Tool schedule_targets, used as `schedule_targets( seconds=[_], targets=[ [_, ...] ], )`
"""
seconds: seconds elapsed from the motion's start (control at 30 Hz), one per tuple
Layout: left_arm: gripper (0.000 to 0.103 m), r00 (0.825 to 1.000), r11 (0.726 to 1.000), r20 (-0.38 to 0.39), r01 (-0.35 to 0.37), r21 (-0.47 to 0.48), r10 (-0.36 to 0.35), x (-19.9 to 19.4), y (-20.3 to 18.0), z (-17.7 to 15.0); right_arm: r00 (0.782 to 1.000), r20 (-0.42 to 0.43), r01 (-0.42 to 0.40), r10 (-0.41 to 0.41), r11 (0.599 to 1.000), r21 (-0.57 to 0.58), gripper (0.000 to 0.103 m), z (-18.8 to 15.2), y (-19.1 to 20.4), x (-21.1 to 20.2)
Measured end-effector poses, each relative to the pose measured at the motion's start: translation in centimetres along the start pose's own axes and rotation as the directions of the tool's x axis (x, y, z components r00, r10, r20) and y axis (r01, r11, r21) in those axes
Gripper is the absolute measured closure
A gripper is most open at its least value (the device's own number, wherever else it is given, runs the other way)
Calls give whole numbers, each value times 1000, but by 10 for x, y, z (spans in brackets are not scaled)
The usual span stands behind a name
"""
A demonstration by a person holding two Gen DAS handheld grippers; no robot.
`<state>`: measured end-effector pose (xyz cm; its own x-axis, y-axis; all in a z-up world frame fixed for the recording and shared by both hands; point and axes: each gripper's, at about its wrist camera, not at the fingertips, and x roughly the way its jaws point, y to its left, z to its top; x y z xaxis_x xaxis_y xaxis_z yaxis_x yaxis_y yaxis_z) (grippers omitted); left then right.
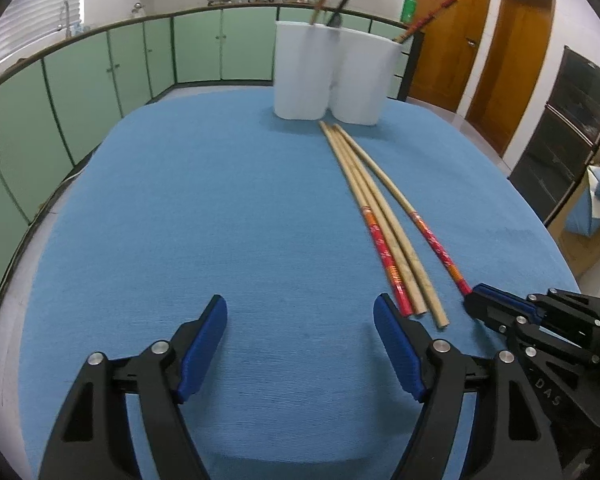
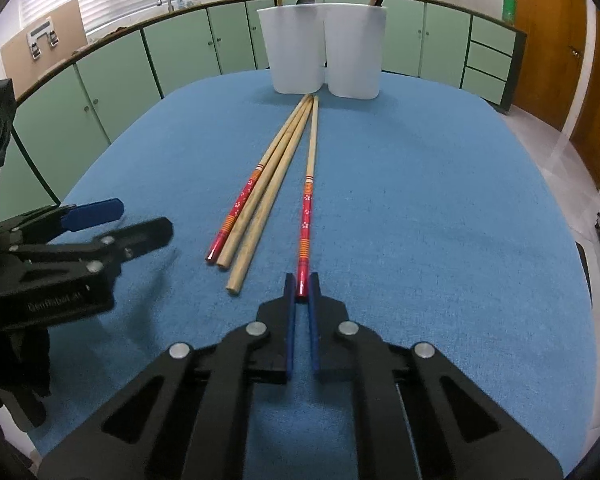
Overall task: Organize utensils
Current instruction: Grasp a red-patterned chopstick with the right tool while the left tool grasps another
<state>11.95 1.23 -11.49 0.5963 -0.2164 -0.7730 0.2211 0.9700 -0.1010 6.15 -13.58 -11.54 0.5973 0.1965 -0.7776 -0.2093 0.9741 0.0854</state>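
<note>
- The right claw [image 2: 302, 286] is closed on the red end of one chopstick [image 2: 309, 184], which lies flat on the blue worktop [image 2: 440, 220] and points to 12 o'clock.
- The left claw [image 1: 300, 322] is wide open, holding nothing.
- Three more chopsticks [image 2: 256, 204] lie just to the left, at 11 o'clock.
- Two white holders [image 2: 324, 54] stand touching at the far edge.

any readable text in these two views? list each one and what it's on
"DAS": end of a longer embossed word on the right gripper body, seen in the left wrist view; the rest is cut off.
Embossed word on the left gripper body, seen in the right wrist view: too blurred to read with certainty.
Chopstick clamped in the right gripper: flower and stripe pattern only, no text.
White containers: no text.
</note>
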Motion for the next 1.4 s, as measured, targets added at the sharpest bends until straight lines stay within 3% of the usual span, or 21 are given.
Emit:
schedule_targets(
  seconds=[0.3, 0.57, 0.73, 0.97, 1.2, 1.3, 1.37, 1.4],
  targets=[
    [28, 999, 997, -23, 46, 59, -45, 4, -26, -1, 1000, 4, 28, -28, 998, 57, 98, 0, -26, -2],
    [26, 999, 994, -32, -22, 104, 26, 13, -33, -1, 1000, 6, 17, -17, 998, 68, 98, -2, -29, -2],
    [26, 995, 994, -26, -90, 58, 91, 9, -16, -1, 1000, 7, 15, -15, 998, 66, 98, -3, -30, -3],
    [26, 998, 998, -15, -63, 8, 63, 5, -3, 0, 1000, 8, -5, 5, 998, 70, 95, -4, -32, -4],
    [27, 997, 996, -21, -78, 41, 79, 14, -13, 4, 1000, 5, -13, 12, 998, 65, 94, -3, -32, -3],
    [50, 998, 997, -12, -66, 48, 67, 13, -15, 3, 1000, 6, -15, 14, 998, 64, 94, -3, -32, -2],
    [81, 999, 998, -6, -44, 53, 45, 12, -18, 4, 1000, 6, -12, 11, 998, 61, 95, -2, -31, -2],
    [86, 999, 998, -5, -38, 55, 38, 12, -19, 4, 1000, 7, -9, 8, 998, 59, 96, -2, -31, -2]
  ],
)
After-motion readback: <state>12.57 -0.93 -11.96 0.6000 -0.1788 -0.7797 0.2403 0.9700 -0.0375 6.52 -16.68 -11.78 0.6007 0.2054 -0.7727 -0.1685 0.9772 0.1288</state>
